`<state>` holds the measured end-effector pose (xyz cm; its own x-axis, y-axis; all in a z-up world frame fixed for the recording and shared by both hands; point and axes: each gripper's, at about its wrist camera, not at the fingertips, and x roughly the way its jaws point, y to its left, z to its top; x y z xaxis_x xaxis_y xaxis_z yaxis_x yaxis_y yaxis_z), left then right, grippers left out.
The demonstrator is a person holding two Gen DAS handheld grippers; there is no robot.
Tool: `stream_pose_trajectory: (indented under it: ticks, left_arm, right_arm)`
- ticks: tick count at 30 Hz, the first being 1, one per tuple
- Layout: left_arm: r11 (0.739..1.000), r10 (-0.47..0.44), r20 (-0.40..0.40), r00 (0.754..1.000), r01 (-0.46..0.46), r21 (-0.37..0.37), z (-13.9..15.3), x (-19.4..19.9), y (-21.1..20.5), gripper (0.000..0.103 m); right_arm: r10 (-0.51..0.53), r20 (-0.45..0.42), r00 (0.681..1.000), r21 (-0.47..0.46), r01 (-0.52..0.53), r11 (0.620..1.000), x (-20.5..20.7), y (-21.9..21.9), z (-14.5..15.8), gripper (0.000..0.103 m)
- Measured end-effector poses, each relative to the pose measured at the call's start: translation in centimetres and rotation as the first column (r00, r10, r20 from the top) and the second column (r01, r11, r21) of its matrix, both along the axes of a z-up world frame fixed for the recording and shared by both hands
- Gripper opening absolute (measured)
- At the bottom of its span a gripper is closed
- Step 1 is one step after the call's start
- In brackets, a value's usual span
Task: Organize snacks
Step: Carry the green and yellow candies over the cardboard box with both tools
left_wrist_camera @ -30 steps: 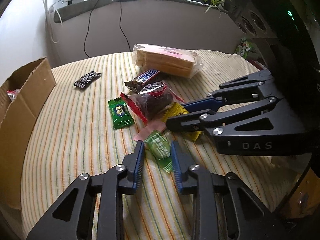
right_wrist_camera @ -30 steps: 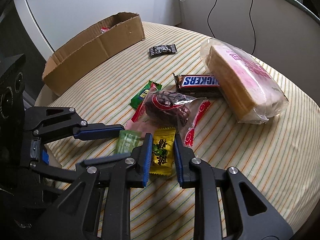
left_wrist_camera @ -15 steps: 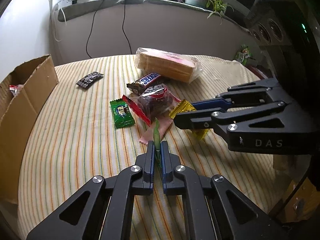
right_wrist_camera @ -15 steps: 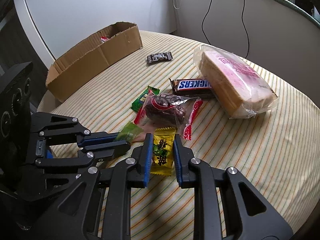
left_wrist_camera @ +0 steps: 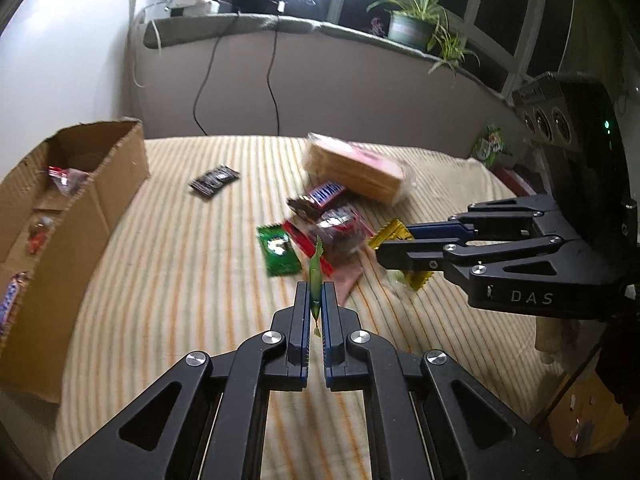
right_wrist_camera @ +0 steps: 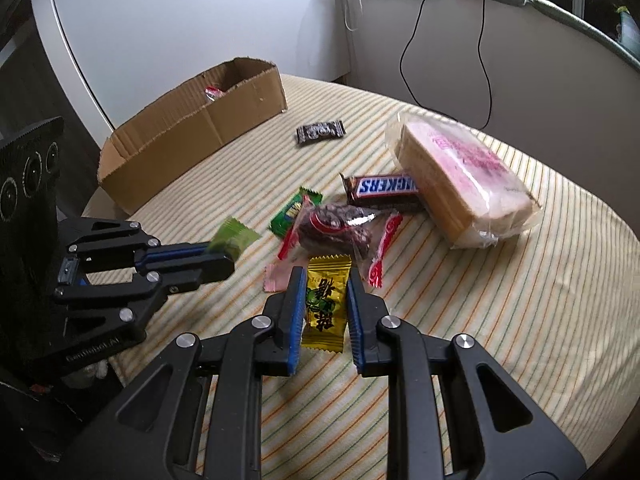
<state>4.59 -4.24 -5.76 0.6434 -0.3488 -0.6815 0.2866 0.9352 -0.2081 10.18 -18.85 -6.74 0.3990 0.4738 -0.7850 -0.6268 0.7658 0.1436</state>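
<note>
The left gripper (left_wrist_camera: 316,300) is clenched on a light green candy (left_wrist_camera: 315,276), gripped edge-on and lifted off the striped desk (left_wrist_camera: 168,280); from the right wrist view the same candy (right_wrist_camera: 234,236) sticks out past the fingers (right_wrist_camera: 188,258), clear of the cloth. The right gripper (right_wrist_camera: 323,292) straddles a yellow candy (right_wrist_camera: 325,304), one finger close along each long side. Whether they press the wrapper or just flank it I cannot tell, nor whether the candy is raised off the desk.

The cardboard box (left_wrist_camera: 72,216) sits along the desk's left edge, open at the top, with a few wrapped snacks already inside. Between the left gripper and the box lies a broad bare stretch of striped cloth. The near side of the desk is bare too, and its rounded rim falls away close under both grippers.

The remaining snacks crowd the middle. A dark green packet (right_wrist_camera: 294,214) lies just left of a clear pack with red ends (right_wrist_camera: 340,232), which touches a Snickers bar (right_wrist_camera: 384,190); a pink wrapper (right_wrist_camera: 276,278) lies flat just beside the right gripper's left finger. A bagged stack of wafers (right_wrist_camera: 460,184) lies to the right of the bar. A small black packet (right_wrist_camera: 320,132) lies alone farther off, apart from the pile and near the box's far end.

Beyond the desk a grey ledge (left_wrist_camera: 280,26) carries a potted plant (left_wrist_camera: 412,28), and two cables (left_wrist_camera: 276,80) hang down the wall.
</note>
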Motion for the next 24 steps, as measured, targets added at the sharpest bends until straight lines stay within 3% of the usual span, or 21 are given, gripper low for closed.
stream_pose_trajectory:
  ticks: [13,24]
  left_arm:
    - [0.990,0.139,0.069,0.988,-0.137,-0.030,2.8,0.3,7.1,0.004]
    - [0.963,0.268,0.102,0.958,-0.266,-0.036,3.6,0.0,13.4,0.004]
  right_arm:
    - [0.060,0.059,0.996,0.010,-0.061,0.998,1.0,4.9,3.1,0.020]
    - [0.142,0.091,0.986,0.022,-0.145,0.989,1.8,11.2,4.7,0.020]
